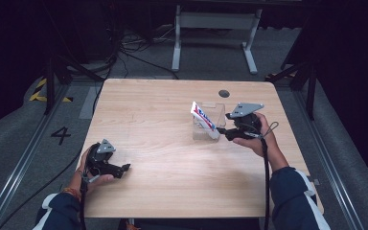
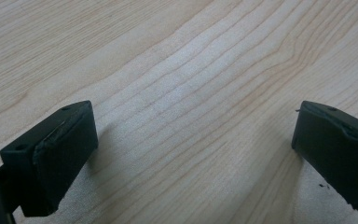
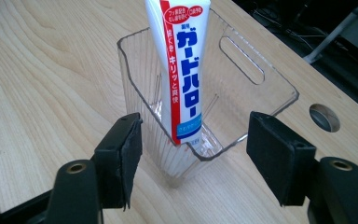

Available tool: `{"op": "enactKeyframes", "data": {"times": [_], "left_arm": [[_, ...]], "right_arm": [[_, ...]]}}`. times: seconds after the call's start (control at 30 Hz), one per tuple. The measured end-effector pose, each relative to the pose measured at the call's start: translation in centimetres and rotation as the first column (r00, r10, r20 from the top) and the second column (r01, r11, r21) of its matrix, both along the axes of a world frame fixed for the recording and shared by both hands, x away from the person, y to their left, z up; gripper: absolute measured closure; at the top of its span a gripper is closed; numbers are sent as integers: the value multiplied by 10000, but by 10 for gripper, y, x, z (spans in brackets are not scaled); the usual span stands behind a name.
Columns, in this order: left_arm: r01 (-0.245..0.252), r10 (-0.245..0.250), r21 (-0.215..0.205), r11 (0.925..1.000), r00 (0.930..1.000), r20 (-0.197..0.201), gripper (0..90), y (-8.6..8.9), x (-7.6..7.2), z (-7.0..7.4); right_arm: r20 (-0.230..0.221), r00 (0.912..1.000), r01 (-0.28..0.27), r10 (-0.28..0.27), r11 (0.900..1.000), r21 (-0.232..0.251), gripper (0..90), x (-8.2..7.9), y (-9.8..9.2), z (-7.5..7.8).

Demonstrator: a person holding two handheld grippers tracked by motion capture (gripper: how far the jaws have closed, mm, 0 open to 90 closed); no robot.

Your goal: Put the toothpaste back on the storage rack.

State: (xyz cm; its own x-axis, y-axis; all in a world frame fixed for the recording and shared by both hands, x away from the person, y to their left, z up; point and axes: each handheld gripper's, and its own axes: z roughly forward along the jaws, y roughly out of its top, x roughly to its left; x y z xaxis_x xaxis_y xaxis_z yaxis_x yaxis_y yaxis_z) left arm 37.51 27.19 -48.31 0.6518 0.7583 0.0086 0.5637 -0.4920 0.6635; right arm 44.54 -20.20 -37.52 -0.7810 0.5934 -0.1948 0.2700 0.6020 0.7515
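Observation:
A white toothpaste tube (image 1: 202,115) (image 3: 182,70) with a red stripe and blue lettering stands tilted inside a clear plastic container (image 1: 209,129) (image 3: 242,93) right of the table's middle. My right gripper (image 1: 223,132) (image 3: 193,161) is open just beside the container's near corner, its jaws apart on either side of that corner and gripping nothing. Near the table's front left, my left gripper (image 1: 124,168) (image 2: 193,154) rests low over bare wood, open and empty.
The wooden table (image 1: 172,163) has a round cable hole (image 1: 224,93) (image 3: 325,117) behind the container. A white desk frame (image 1: 215,33) and cables lie on the floor beyond the far edge. Dark stands flank both sides.

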Motion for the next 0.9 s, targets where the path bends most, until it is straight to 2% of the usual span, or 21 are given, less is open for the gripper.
{"op": "enactKeyframes", "data": {"times": [0.3, 0.9], "left_arm": [[-18, 18, -12, 10000, 10000, -4, 6, 0, 0, 0], [-81, 81, -62, 9999, 10000, -7, 6, 0, -1, 0]], "right_arm": [[-136, 9999, 103, -106, 9997, -207, 345, -7, -12, -3], [-103, 9981, 601, -609, 9960, -662, 324, -19, -38, -12]]}}
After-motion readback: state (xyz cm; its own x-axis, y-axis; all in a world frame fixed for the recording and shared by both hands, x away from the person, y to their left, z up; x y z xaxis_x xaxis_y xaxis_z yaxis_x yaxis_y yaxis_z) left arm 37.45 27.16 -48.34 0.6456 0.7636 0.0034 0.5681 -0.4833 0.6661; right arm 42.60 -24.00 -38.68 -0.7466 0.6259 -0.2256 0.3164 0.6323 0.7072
